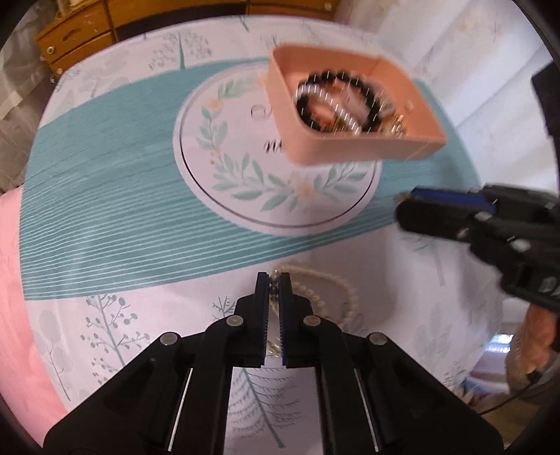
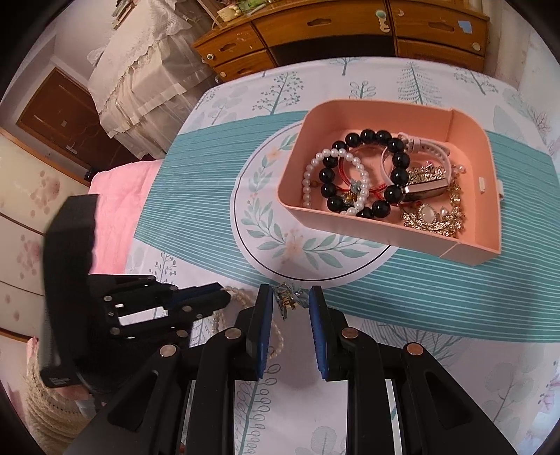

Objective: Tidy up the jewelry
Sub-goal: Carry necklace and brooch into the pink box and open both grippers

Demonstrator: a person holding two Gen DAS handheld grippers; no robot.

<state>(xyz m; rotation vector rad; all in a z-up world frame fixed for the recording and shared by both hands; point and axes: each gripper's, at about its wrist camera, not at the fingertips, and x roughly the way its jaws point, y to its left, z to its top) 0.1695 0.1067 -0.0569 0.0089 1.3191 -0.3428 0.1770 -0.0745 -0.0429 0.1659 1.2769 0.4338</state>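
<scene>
Room: wooden dresser with drawers stands behind the table; a lace-covered piece of furniture is off to the left, with pink bedding beside the table.
Surface: table under a white cloth printed with pale trees, crossed by a teal striped band with a round leaf-wreath emblem in the middle.
Box: open peach box sits on the band, overlapping the right of the emblem.
Box contents: black bead bracelet, a small pearl bracelet crossing it, thin red cord, a pale pink watch strap, and a gold chain piece with a pale stone at the right end. They lie tangled and overlapping.
Outside the box: pearl necklace lies on the cloth near the front edge; a small blue-and-gold brooch-like piece lies on the teal band's near edge.
Left gripper: jaws nearly pressed together, pinching the pearl necklace at its near loop; something small and dark sits between the tips.
Right gripper: jaws spread, one finger on each side of the small blue-and-gold piece, not closed on it.
Relation: the two grippers are near each other, in front of the box.
</scene>
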